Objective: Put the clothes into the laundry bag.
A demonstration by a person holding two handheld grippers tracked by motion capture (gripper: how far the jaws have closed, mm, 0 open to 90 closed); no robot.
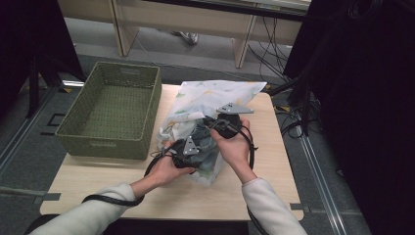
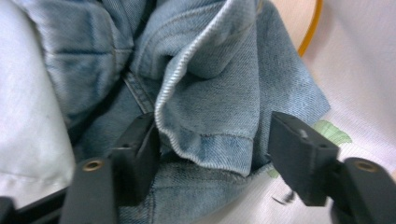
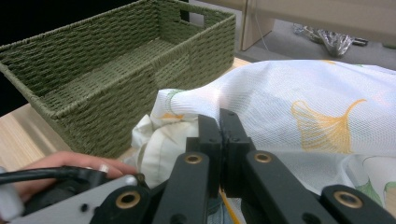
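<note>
Left gripper (image 2: 210,163) gapes around denim fold (image 2: 210,116); right gripper (image 3: 220,140) seemingly pinches the mesh bag (image 3: 299,102).

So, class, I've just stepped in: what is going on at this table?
A person holds a gripper in each hand over a white mesh laundry bag printed with leaves, lying on the table beside a green woven basket. The right gripper is shut on the bag's edge, holding it up. The left gripper is open, its fingers on either side of a fold of denim jeans inside the bag. Nothing lies in the basket.
</note>
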